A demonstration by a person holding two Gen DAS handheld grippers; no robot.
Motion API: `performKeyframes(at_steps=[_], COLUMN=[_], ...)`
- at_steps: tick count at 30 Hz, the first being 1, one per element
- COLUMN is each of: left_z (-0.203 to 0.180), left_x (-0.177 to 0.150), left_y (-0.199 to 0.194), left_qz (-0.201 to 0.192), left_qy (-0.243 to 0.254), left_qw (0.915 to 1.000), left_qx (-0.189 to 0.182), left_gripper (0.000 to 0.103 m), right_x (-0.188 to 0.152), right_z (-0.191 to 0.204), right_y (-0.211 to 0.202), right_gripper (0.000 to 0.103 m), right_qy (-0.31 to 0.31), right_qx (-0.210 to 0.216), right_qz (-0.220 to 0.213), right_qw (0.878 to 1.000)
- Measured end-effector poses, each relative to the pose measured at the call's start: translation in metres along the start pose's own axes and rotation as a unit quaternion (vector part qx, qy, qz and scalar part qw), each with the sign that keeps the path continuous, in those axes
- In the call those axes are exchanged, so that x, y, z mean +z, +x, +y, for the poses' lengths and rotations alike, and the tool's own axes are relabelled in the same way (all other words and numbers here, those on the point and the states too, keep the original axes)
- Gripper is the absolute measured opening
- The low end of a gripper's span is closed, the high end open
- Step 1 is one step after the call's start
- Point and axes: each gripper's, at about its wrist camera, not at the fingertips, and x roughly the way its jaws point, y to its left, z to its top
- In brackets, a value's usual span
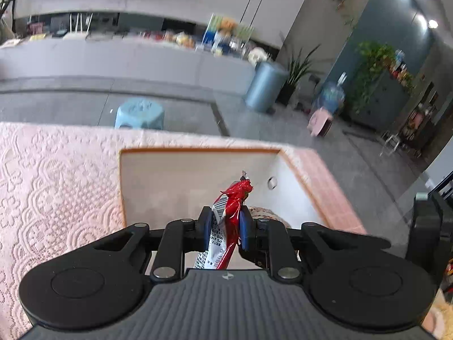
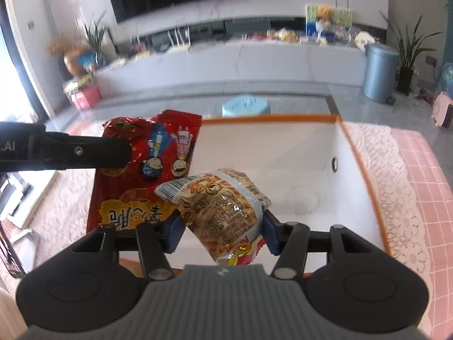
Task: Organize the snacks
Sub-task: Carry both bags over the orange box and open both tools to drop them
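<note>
My left gripper (image 1: 225, 228) is shut on a red snack bag (image 1: 229, 212), seen edge-on, held above the near rim of a white bin with an orange rim (image 1: 198, 150). In the right wrist view the same red bag (image 2: 147, 167) hangs flat at the bin's left side, with the left gripper's black finger (image 2: 85, 153) across it. My right gripper (image 2: 220, 231) is shut on a clear pack of orange snacks (image 2: 223, 206), held over the white bin (image 2: 283, 120). The bin's floor looks bare.
The bin sits on a pink lace tablecloth (image 1: 56, 184), which also shows in the right wrist view (image 2: 396, 175). Beyond the table edge are a light blue stool (image 1: 140, 113), a blue trash can (image 2: 379, 70), plants and a long grey counter with clutter (image 1: 113, 56).
</note>
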Motion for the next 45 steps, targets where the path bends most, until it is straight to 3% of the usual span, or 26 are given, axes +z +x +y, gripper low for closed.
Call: performKeyframes(at_steps=[4,12,17,28,32,39,45], left_z=[0.012,0.034,0.035,0.029,0.027,0.025,0.025], left_x=[-0.002,0.0,-0.006,-0.007,-0.008,-0.007,-0.006], left_y=[0.016,0.04,0.054,0.056,0.054,0.031,0.015], left_qz=[0.028,0.059,0.086,0.104,0.1,0.054,0.015], left_qy=[-0.015,-0.044,-0.042,-0.017,-0.003,0.008,0.003], left_qw=[0.9995,0.9969,0.9943,0.9912,0.9915,0.9962,0.9989], left_qx=[0.007,0.027,0.046,0.079,0.083,0.068,0.045], left_gripper=[0.022,0.021,0.021,0.022,0.026,0.049,0.054], right_x=[0.005,0.009,0.01,-0.002,-0.002,0.002,0.003], right_z=[0.002,0.006,0.011,0.025,0.024,0.018,0.018], right_y=[0.028,0.062,0.078,0.09,0.094,0.098,0.098], right_gripper=[0.055,0.055,0.055,0.055,0.055,0.055,0.061], right_qy=[-0.008,-0.009,-0.009,-0.007,0.009,0.034,0.037], right_qx=[0.0,0.005,0.013,0.012,0.015,0.012,0.015], right_qz=[0.049,0.108,0.131,0.165,0.18,0.198,0.208], right_qw=[0.999,0.994,0.991,0.986,0.984,0.98,0.977])
